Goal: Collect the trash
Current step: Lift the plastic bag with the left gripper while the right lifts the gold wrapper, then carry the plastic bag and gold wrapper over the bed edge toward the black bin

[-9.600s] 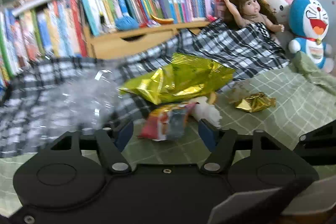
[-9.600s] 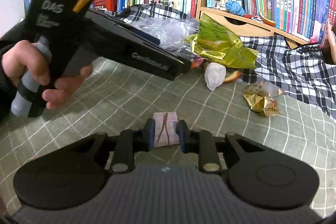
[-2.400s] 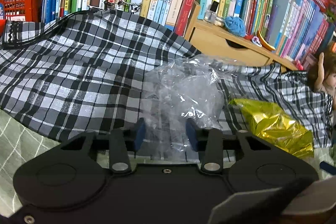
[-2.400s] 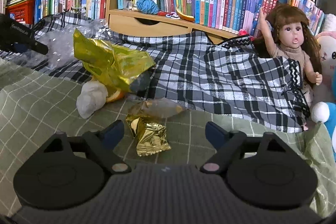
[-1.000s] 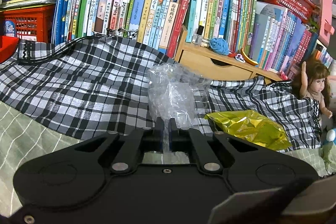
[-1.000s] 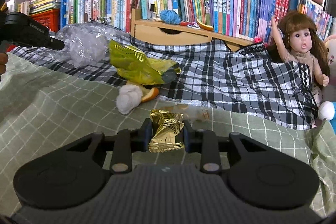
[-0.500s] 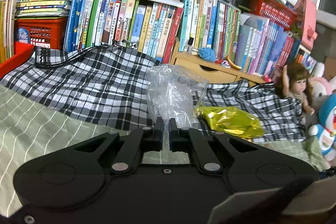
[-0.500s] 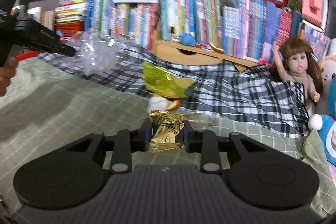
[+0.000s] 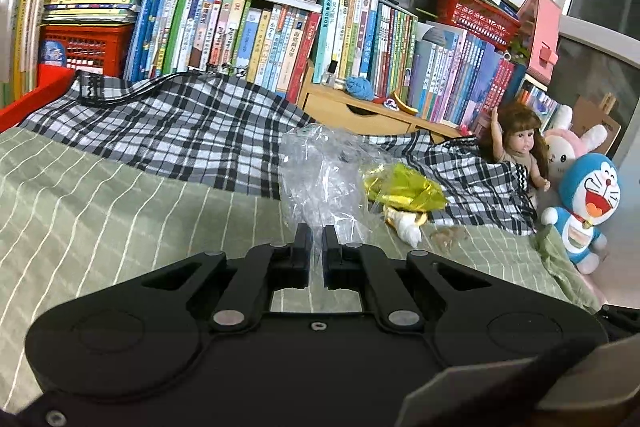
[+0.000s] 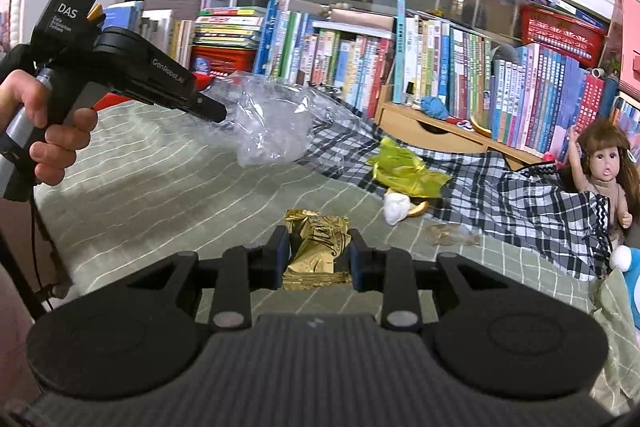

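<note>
My left gripper point(image 9: 316, 233) is shut on a crumpled clear plastic bag point(image 9: 326, 175), which hangs off the bed; the right wrist view shows that bag point(image 10: 272, 123) held up at the left gripper point(image 10: 218, 115) by a hand point(image 10: 52, 131). Between the fingers of my right gripper point(image 10: 318, 247) sits a gold foil wrapper point(image 10: 316, 247), pinched and lifted. On the green striped bed lie a yellow-green foil bag point(image 10: 408, 173), a white wad point(image 10: 396, 205) with an orange peel beside it, and a clear brownish wrapper point(image 10: 452, 235).
A black-and-white plaid blanket point(image 9: 180, 131) covers the back of the bed point(image 9: 100, 211). Behind it stand rows of books point(image 9: 260, 35), a wooden shelf point(image 9: 360, 115) and red crates point(image 9: 80, 47). A doll point(image 9: 516, 147) and plush toys point(image 9: 584, 203) sit at the right.
Both grippers have pulled back and risen from the trash pile, each with its piece still held. The plaid blanket and remaining trash look farther off.
</note>
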A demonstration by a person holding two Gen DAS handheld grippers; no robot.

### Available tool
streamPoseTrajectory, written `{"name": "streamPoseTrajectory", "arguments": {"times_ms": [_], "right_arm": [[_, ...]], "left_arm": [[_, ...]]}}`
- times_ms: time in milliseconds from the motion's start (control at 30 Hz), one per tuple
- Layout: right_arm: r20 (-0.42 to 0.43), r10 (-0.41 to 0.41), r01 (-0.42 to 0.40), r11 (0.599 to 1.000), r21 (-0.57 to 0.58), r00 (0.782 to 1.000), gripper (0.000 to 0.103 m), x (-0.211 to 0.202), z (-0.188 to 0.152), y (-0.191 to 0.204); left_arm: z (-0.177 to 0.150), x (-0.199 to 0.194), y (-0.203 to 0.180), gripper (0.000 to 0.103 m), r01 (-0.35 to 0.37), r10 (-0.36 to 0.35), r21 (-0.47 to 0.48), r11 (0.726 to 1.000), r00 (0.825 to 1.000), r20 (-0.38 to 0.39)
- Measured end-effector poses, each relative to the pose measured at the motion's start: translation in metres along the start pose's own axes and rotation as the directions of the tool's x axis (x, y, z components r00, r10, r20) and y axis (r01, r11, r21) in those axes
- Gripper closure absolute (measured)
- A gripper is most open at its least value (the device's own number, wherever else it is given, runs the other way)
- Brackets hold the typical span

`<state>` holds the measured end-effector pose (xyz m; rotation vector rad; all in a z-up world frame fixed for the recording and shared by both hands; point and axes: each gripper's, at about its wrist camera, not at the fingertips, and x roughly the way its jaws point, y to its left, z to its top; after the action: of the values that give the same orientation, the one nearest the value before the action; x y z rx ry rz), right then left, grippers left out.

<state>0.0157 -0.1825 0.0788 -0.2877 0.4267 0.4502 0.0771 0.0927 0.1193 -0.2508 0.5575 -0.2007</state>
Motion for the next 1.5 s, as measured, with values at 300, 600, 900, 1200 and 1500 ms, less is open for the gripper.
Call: {"name": "streamPoseTrajectory", "arguments": {"times_ms": [300, 600, 900, 1200, 1500], "right_arm": [[0.018, 0.026, -0.026, 1.0, -0.01, 1.0, 0.065, -0.027, -0.003, 0.02], [0.037, 0.064, -0.063, 0.998, -0.015, 0.997, 0.064, -0.055, -0.009, 0.046], [0.029, 0.122, -0.122, 0.992, -0.018, 0.992, 0.064, -0.079, -0.025, 0.076], [0.002, 0.152, -0.152, 0.988, -0.02, 0.988, 0.064, -0.099, -0.048, 0.096], [-0.029, 0.207, -0.207, 0.978, 0.003, 0.978, 0.064, -0.105, -0.08, 0.115]], "left_arm": [[-0.012, -0.05, 0.007, 0.097, -0.001, 0.001, -0.028, 1.0, 1.0, 0.016], [-0.032, -0.109, 0.002, 0.097, 0.031, -0.03, -0.009, 0.999, 0.998, 0.052], [-0.065, -0.169, 0.001, 0.097, 0.037, -0.036, -0.009, 0.999, 0.997, 0.07], [-0.121, -0.207, 0.013, 0.097, 0.034, -0.034, -0.058, 0.998, 0.999, 0.0], [-0.173, -0.244, 0.02, 0.097, -0.002, -0.001, -0.079, 0.997, 0.999, -0.038]]}}
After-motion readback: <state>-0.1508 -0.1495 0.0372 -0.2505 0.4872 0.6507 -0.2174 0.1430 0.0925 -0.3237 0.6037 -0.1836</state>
